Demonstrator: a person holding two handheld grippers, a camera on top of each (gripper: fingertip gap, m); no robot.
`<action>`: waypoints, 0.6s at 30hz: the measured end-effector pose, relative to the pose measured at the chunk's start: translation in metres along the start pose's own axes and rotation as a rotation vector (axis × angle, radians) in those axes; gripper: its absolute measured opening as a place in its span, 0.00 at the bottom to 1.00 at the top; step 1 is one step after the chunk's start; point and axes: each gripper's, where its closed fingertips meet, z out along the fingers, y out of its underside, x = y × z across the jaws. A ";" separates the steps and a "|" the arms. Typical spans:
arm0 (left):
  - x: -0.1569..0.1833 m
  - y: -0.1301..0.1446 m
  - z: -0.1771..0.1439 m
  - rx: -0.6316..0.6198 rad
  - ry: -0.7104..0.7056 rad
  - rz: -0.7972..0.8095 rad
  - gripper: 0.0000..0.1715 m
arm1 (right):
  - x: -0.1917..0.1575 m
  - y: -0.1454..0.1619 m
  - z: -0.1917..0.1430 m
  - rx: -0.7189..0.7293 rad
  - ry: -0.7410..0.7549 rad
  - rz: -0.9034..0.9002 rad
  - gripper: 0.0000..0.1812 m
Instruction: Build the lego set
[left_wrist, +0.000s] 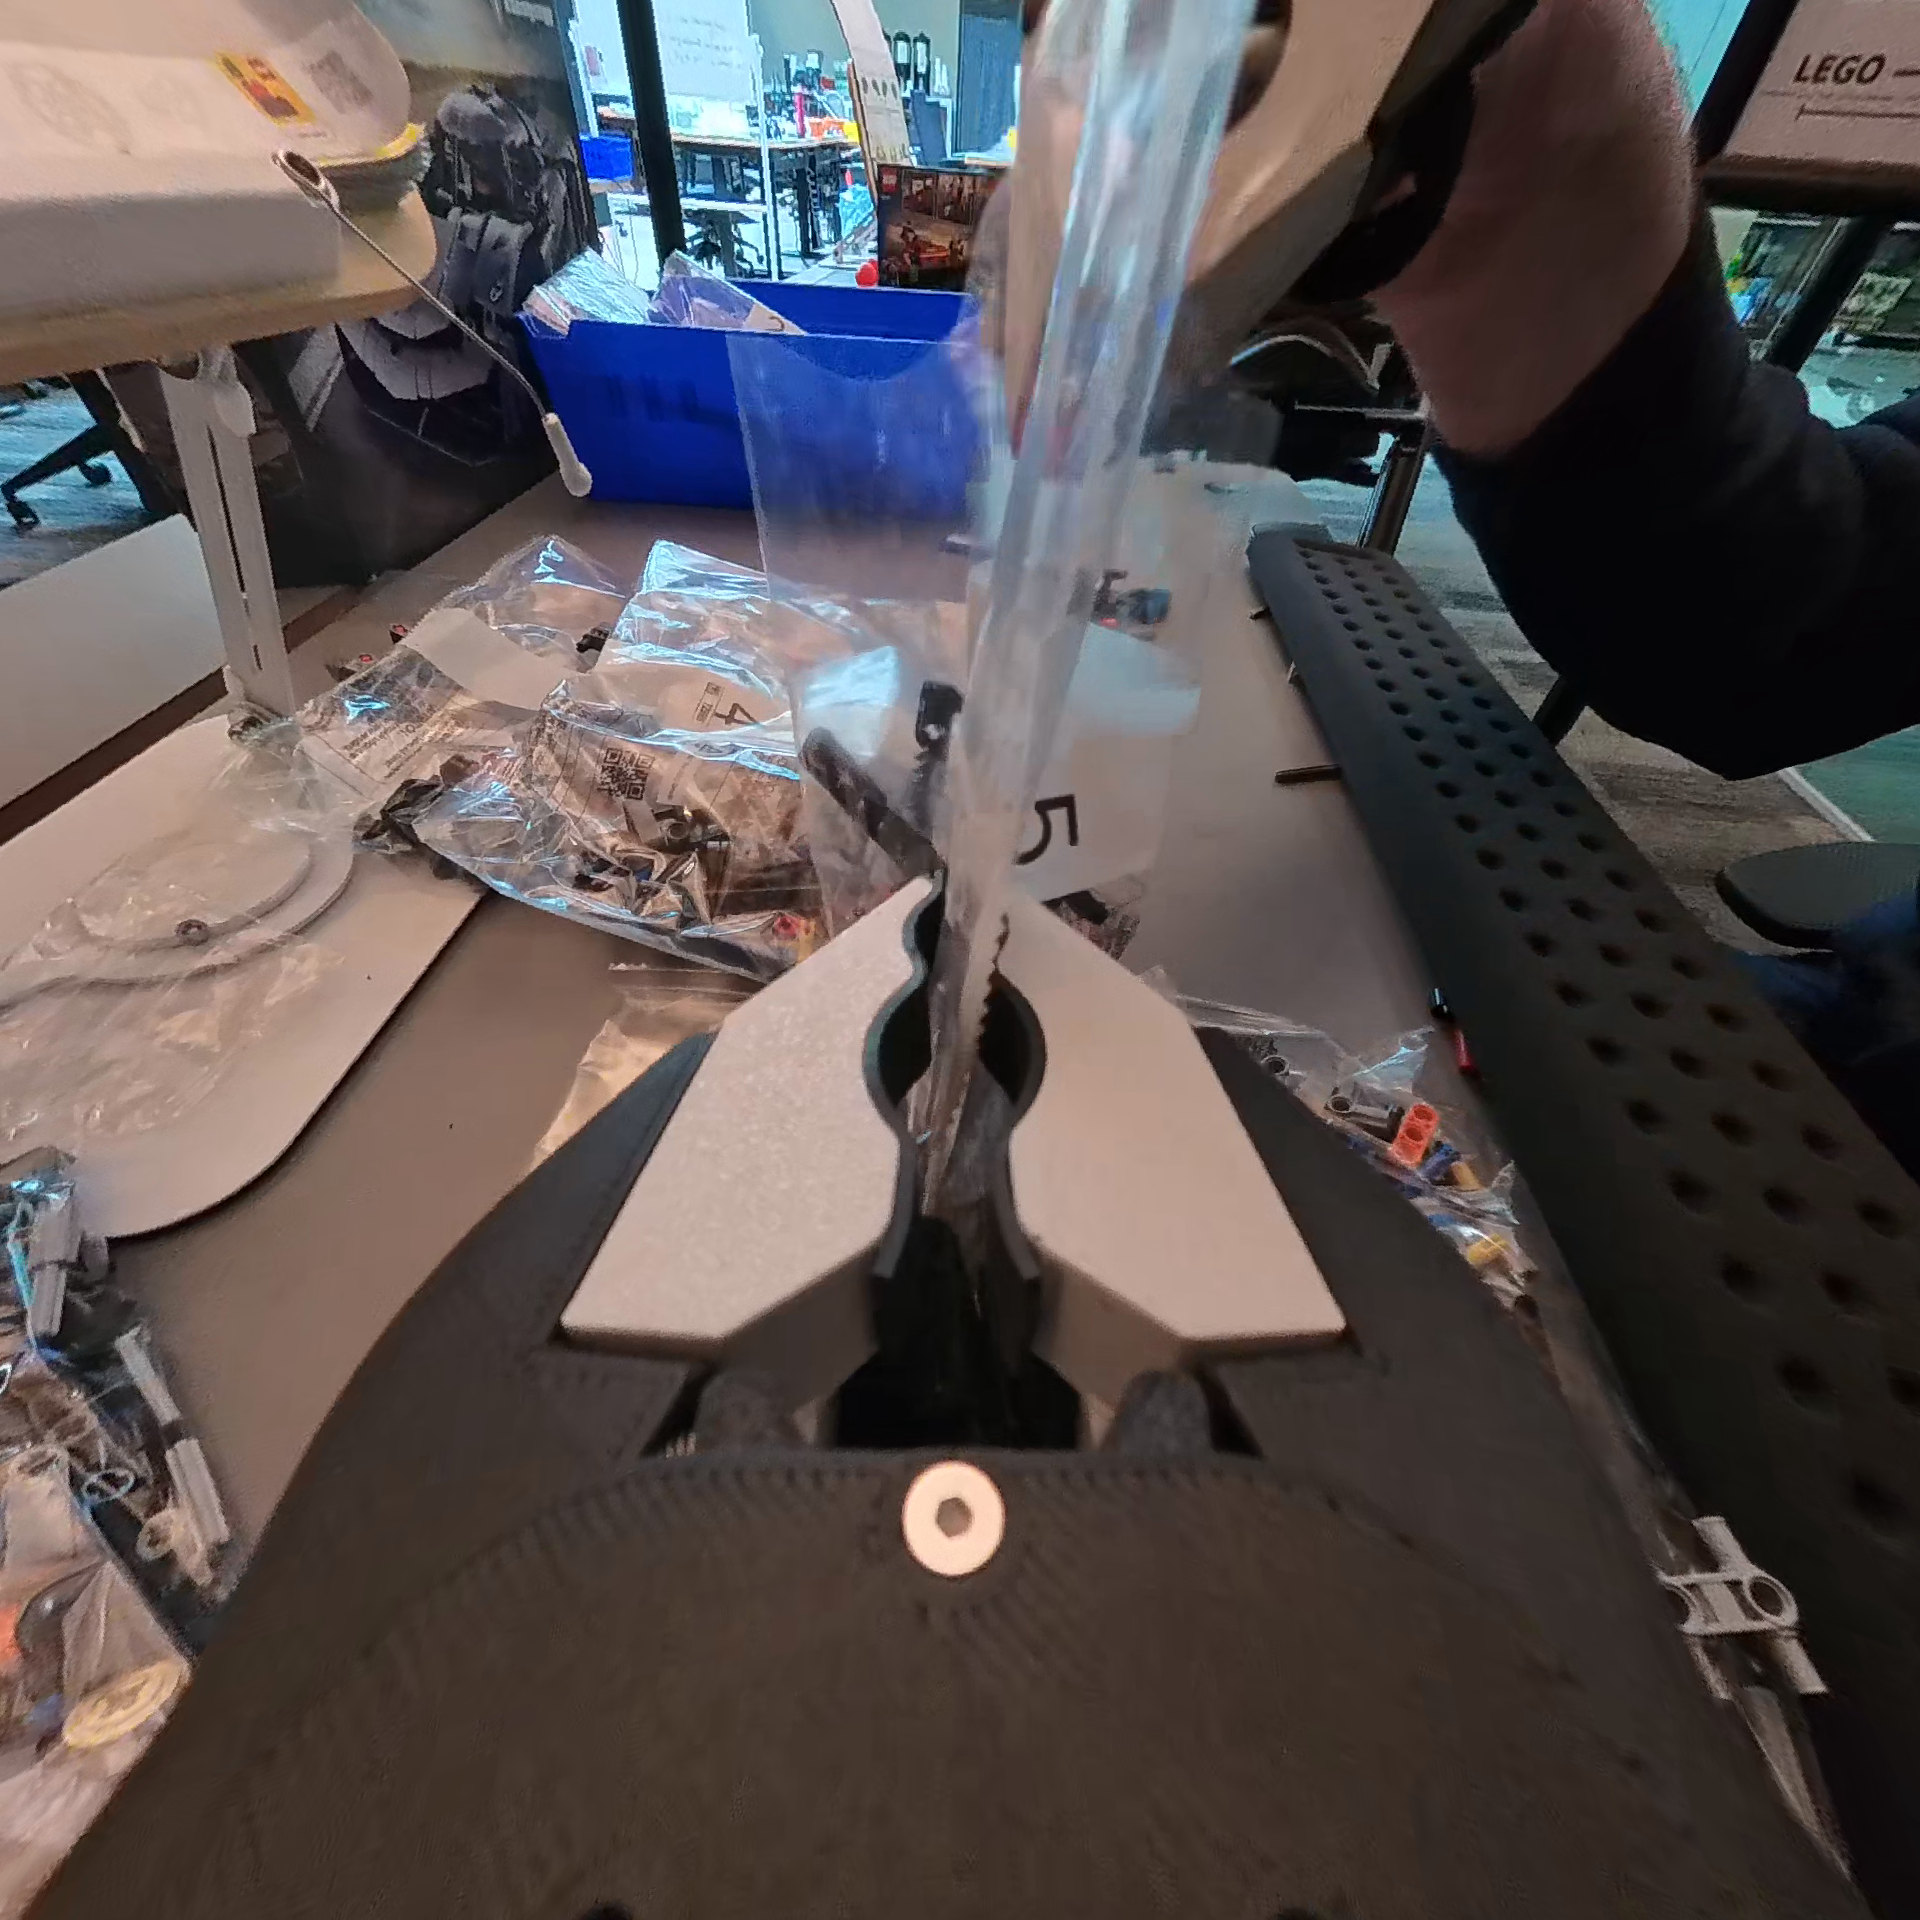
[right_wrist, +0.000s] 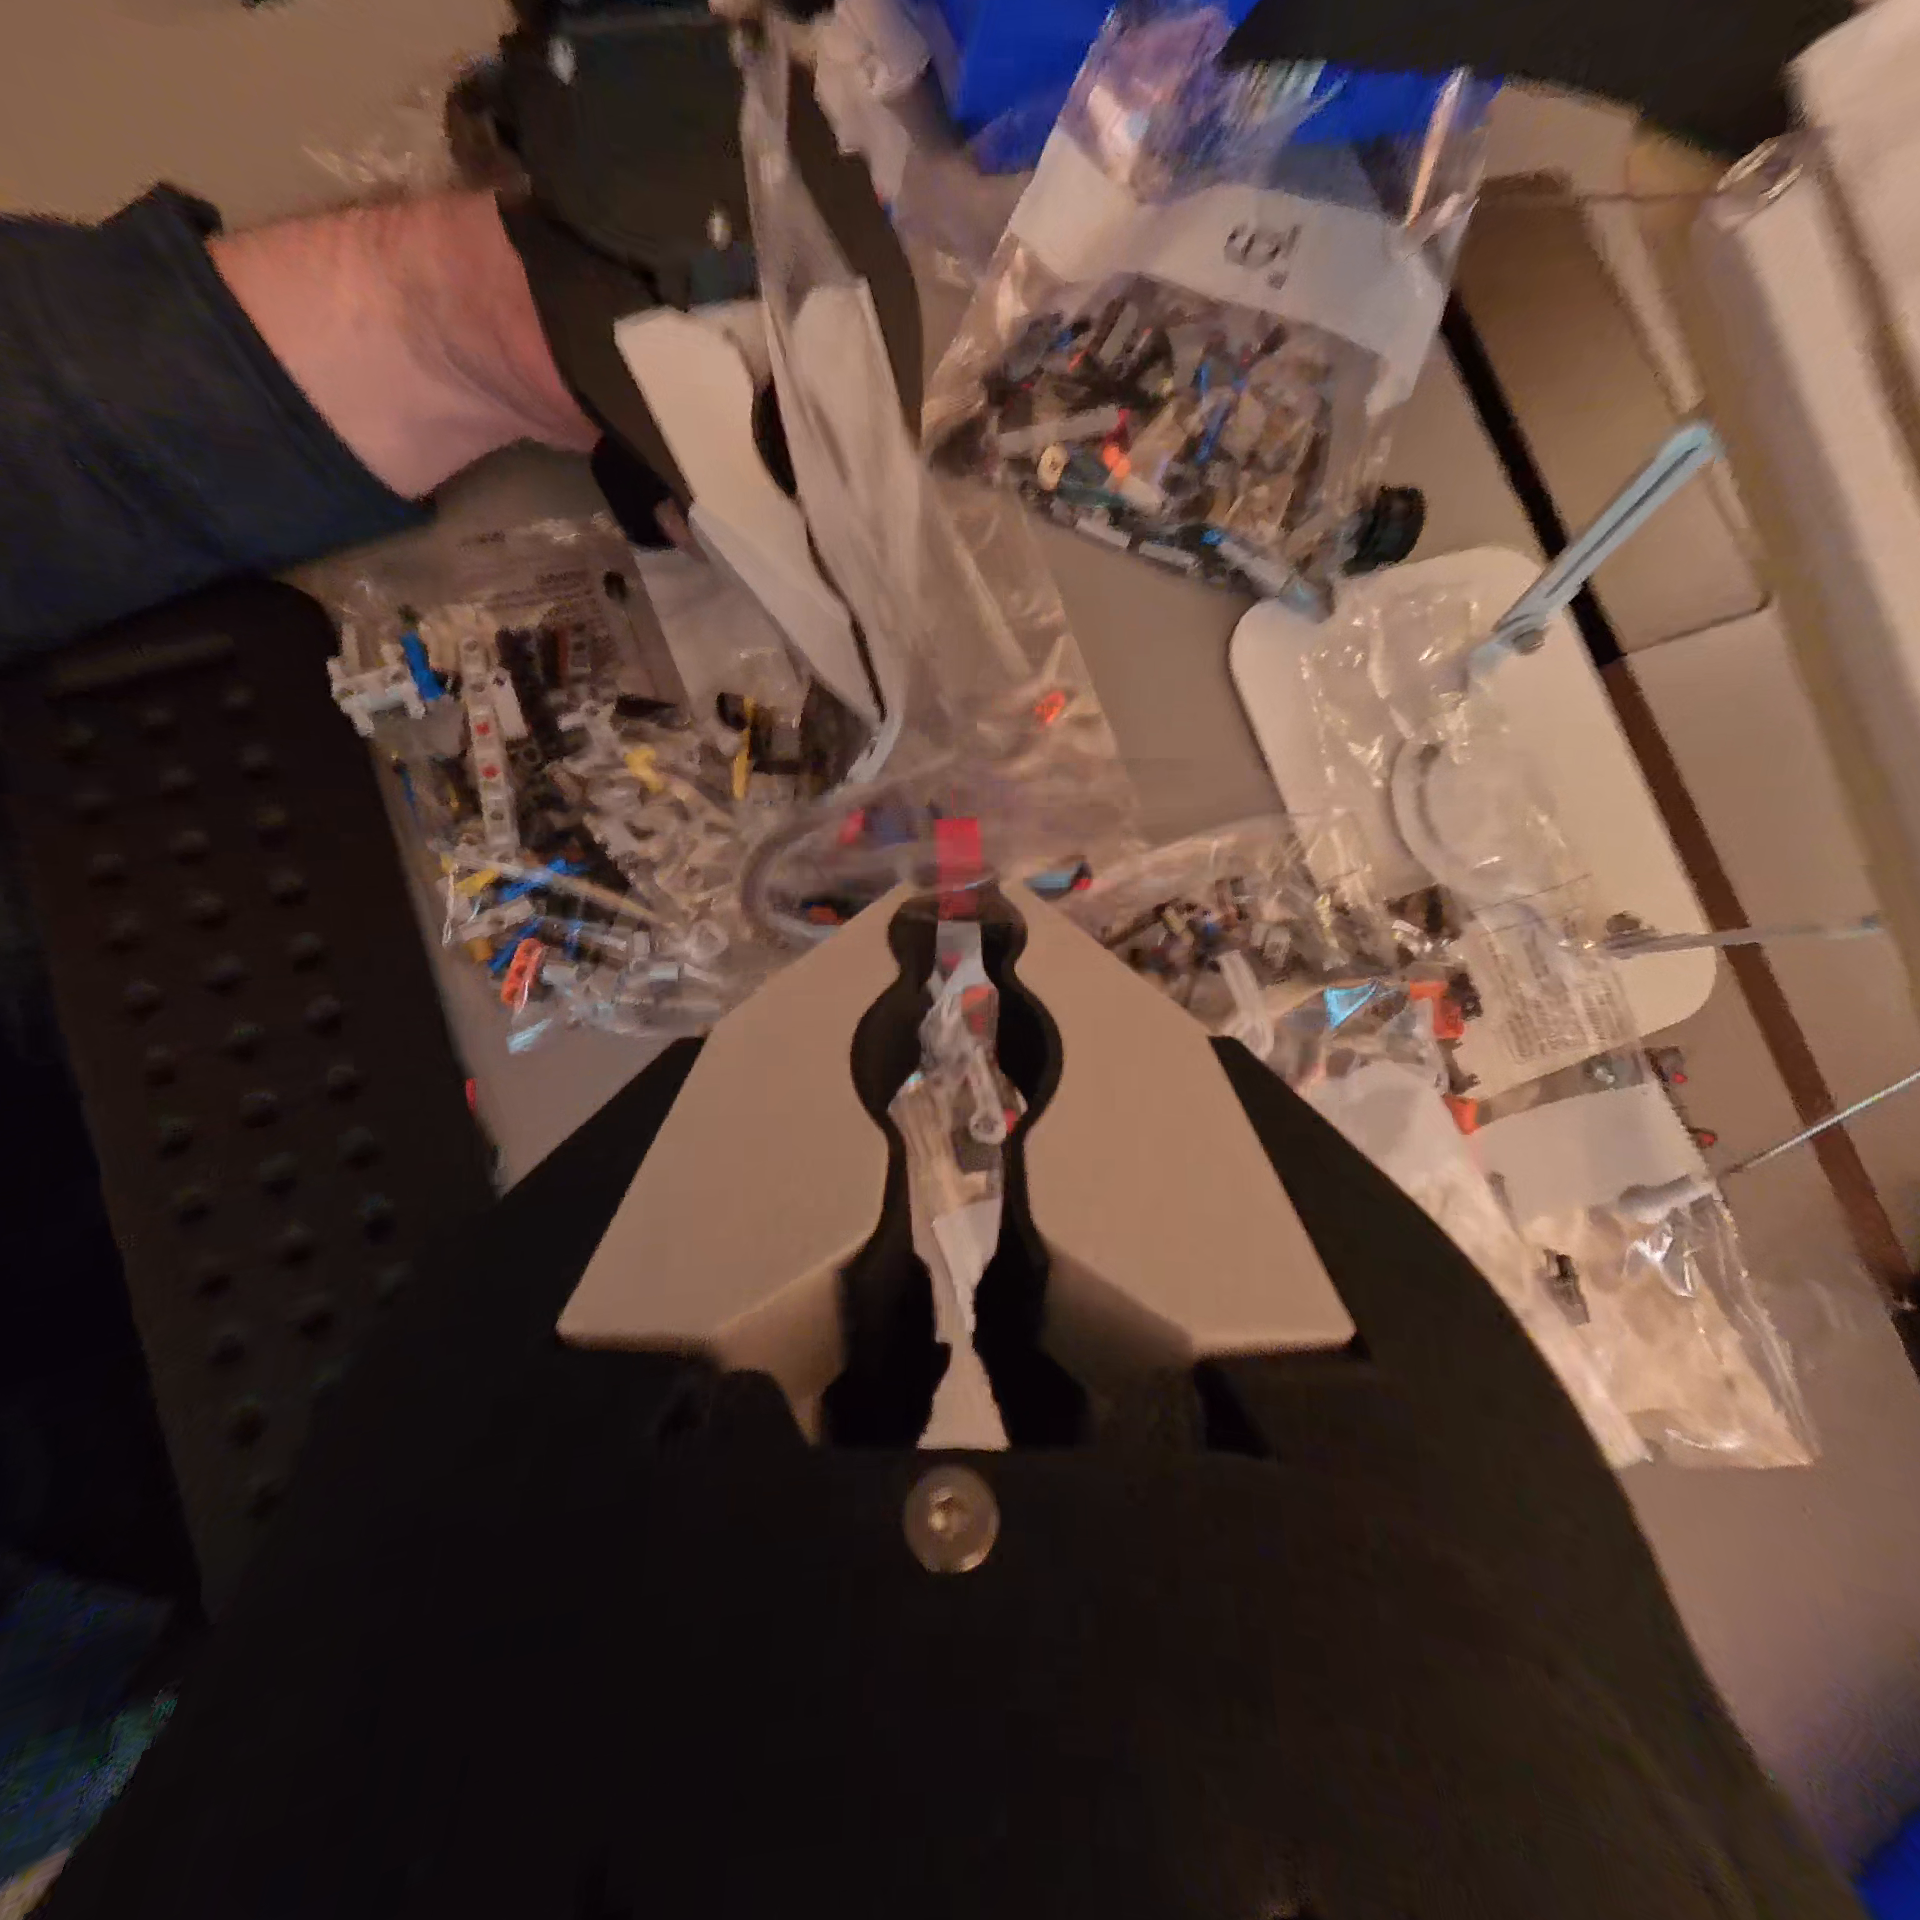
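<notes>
Left wrist view: the left gripper (left_wrist: 966, 935) is clamped on the lower edge of a clear plastic bag (left_wrist: 1081, 416), stretched toward 12 o'clock to the right gripper (left_wrist: 1174, 156); sealed parts bags (left_wrist: 623, 790) lie on the table (left_wrist: 499, 997) at 10 o'clock, a blue bin (left_wrist: 644, 416) behind them, a black perforated board (left_wrist: 1621, 997) at 3 o'clock. Right wrist view: the right gripper (right_wrist: 961, 914) is closed on the same bag, the left gripper (right_wrist: 727, 395) at 11 o'clock, and only here a loose heap of bricks (right_wrist: 551, 790) shows at 9 o'clock. Judged progress: bags are being opened, no assembly visible, so building remains.
</notes>
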 end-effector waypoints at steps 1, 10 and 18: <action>0.000 -0.001 0.000 0.005 0.000 -0.002 0.00 | 0.001 0.005 0.001 -0.039 0.014 -0.013 0.03; -0.001 -0.002 -0.002 0.013 -0.001 -0.005 0.01 | 0.003 -0.001 -0.006 0.023 0.049 -0.016 0.14; -0.001 -0.002 -0.001 0.013 -0.002 -0.007 0.01 | 0.004 0.034 -0.049 0.086 0.133 0.065 0.17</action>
